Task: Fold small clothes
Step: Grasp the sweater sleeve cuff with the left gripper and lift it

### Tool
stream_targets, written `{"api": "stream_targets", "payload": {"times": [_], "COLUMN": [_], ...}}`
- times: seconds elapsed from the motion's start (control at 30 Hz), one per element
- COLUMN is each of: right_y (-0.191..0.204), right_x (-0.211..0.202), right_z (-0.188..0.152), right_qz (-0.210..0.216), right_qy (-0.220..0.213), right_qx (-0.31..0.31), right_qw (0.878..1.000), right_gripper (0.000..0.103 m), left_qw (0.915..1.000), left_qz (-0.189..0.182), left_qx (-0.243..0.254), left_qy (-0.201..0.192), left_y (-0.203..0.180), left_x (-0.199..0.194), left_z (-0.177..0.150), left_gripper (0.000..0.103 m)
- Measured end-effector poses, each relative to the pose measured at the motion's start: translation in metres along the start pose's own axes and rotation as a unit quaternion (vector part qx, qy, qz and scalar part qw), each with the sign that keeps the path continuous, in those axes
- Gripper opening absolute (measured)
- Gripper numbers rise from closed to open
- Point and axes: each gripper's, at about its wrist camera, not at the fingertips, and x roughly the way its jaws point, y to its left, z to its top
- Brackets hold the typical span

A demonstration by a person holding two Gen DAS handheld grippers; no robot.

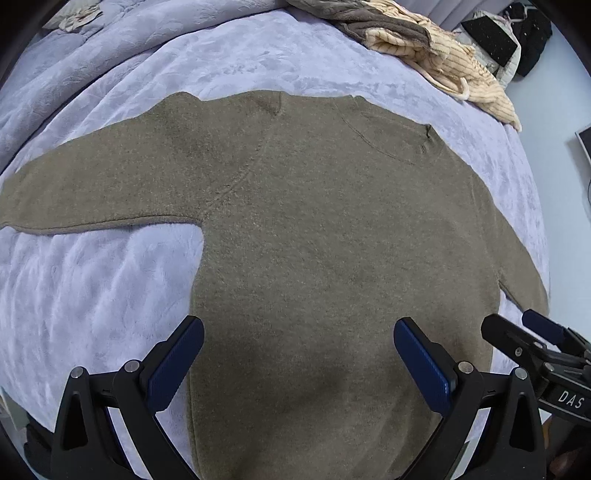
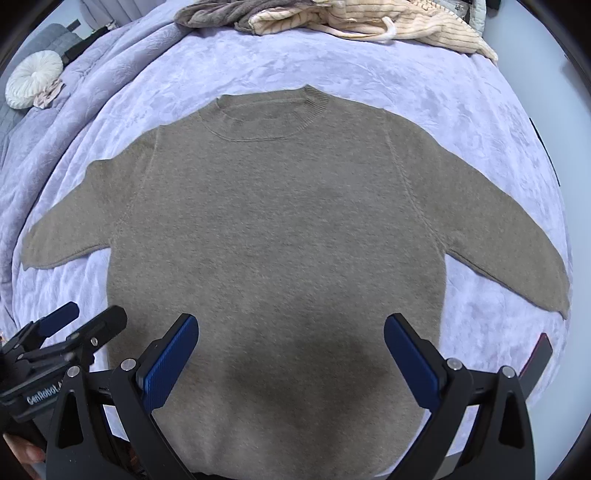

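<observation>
Sweater (image 2: 277, 229): matt, fuzzy olive knit, ribbed collar. Blanket (image 2: 461, 110): plush lilac cloth with a crushed sheen. Left gripper (image 1: 298, 347) and right gripper (image 2: 291, 343): matt black plastic, ridged blue pads (image 2: 170, 363) (rubbery-looking), shiny metal pins.

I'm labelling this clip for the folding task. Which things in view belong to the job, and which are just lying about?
Part of the job:
- olive-brown sweater, spread flat with sleeves out
- left tool, open above the hem
- right tool, open above the hem

Lying about:
- cream ribbed garment
- grey-brown garment
- round white cushion
- lavender blanket
</observation>
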Motion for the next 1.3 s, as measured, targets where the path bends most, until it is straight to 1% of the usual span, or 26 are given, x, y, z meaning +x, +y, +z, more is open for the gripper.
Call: {"api": "stream_targets", "payload": {"times": [0.07, 0.13, 0.17, 0.27, 0.4, 0.5, 0.6, 0.63, 0.7, 0.73, 0.77, 0.8, 0.83, 0.87, 0.9, 0.93, 0.97, 1.07, 1.17, 1.23, 1.27, 1.3], "right_y": [0.008, 0.016, 0.023, 0.042, 0.072, 0.094, 0.111, 0.116, 0.124, 0.127, 0.131, 0.133, 0.136, 0.137, 0.138, 0.139, 0.138, 0.133, 0.121, 0.113, 0.108, 0.104], "right_x": [0.007, 0.015, 0.020, 0.035, 0.052, 0.065, 0.075, 0.079, 0.090, 0.094, 0.097, 0.100, 0.101, 0.102, 0.100, 0.097, 0.093, 0.087, 0.085, 0.083, 0.083, 0.082], "right_z": [0.001, 0.000, 0.000, -0.003, -0.009, -0.017, -0.024, -0.026, -0.029, -0.030, -0.031, -0.033, -0.033, -0.034, -0.035, -0.036, -0.036, -0.037, -0.037, -0.036, -0.035, -0.034], "right_qz": [0.005, 0.012, 0.018, 0.038, 0.062, 0.084, 0.101, 0.105, 0.105, 0.107, 0.112, 0.115, 0.120, 0.123, 0.126, 0.133, 0.137, 0.138, 0.142, 0.144, 0.144, 0.144], "right_qy": [0.000, 0.001, 0.005, 0.014, 0.020, 0.027, 0.030, 0.031, 0.034, 0.037, 0.040, 0.042, 0.043, 0.043, 0.041, 0.038, 0.034, 0.023, 0.015, 0.011, 0.010, 0.009], "right_qx": [-0.006, -0.012, -0.018, -0.035, -0.063, -0.081, -0.101, -0.108, -0.120, -0.124, -0.127, -0.129, -0.133, -0.136, -0.138, -0.140, -0.142, -0.142, -0.133, -0.129, -0.125, -0.121], "right_qw": [1.000, 1.000, 1.000, 0.999, 0.996, 0.993, 0.989, 0.988, 0.987, 0.986, 0.985, 0.984, 0.983, 0.982, 0.981, 0.980, 0.980, 0.980, 0.981, 0.981, 0.982, 0.982], "right_gripper": [0.101, 0.101, 0.101, 0.101, 0.101, 0.101, 0.101, 0.101, 0.101, 0.101, 0.101, 0.101, 0.101, 0.101, 0.101, 0.101, 0.101, 0.101, 0.101, 0.101, 0.101, 0.101], "left_qw": [0.9998, 0.9985, 0.9977, 0.9914, 0.9763, 0.9610, 0.9485, 0.9430, 0.9371, 0.9355, 0.9336, 0.9323, 0.9324, 0.9333, 0.9352, 0.9363, 0.9363, 0.9397, 0.9457, 0.9511, 0.9527, 0.9546], "left_qz": [0.001, 0.000, 0.006, 0.023, 0.029, 0.039, 0.007, -0.007, -0.009, -0.005, 0.004, 0.017, 0.027, 0.032, 0.026, 0.015, 0.013, 0.031, 0.044, 0.050, 0.045, 0.031], "left_qx": [-0.020, -0.052, -0.064, -0.120, -0.189, -0.240, -0.284, -0.297, -0.308, -0.309, -0.312, -0.315, -0.315, -0.312, -0.303, -0.295, -0.289, -0.251, -0.198, -0.149, -0.133, -0.117], "left_qy": [-0.004, -0.017, -0.022, -0.048, -0.101, -0.132, -0.140, -0.149, -0.165, -0.170, -0.176, -0.176, -0.175, -0.175, -0.182, -0.190, -0.199, -0.230, -0.254, -0.266, -0.270, -0.272], "left_y": [0.021, 0.053, 0.068, 0.129, 0.206, 0.261, 0.295, 0.303, 0.305, 0.305, 0.303, 0.302, 0.301, 0.299, 0.299, 0.300, 0.299, 0.275, 0.237, 0.204, 0.192, 0.178], "left_x": [0.003, 0.006, 0.007, 0.009, 0.009, 0.016, 0.027, 0.028, 0.027, 0.025, 0.023, 0.022, 0.021, 0.021, 0.019, 0.016, 0.011, -0.005, -0.020, -0.028, -0.030, -0.032], "left_z": [0.007, 0.015, 0.019, 0.029, 0.043, 0.048, 0.048, 0.047, 0.048, 0.050, 0.051, 0.052, 0.052, 0.055, 0.056, 0.057, 0.058, 0.071, 0.087, 0.097, 0.100, 0.104], "left_gripper": [0.103, 0.103, 0.103, 0.103, 0.103, 0.103, 0.103, 0.103, 0.102, 0.099, 0.092, 0.077, 0.057, 0.044, 0.019, 0.010, 0.010, 0.010, 0.010, 0.010, 0.010, 0.010]}}
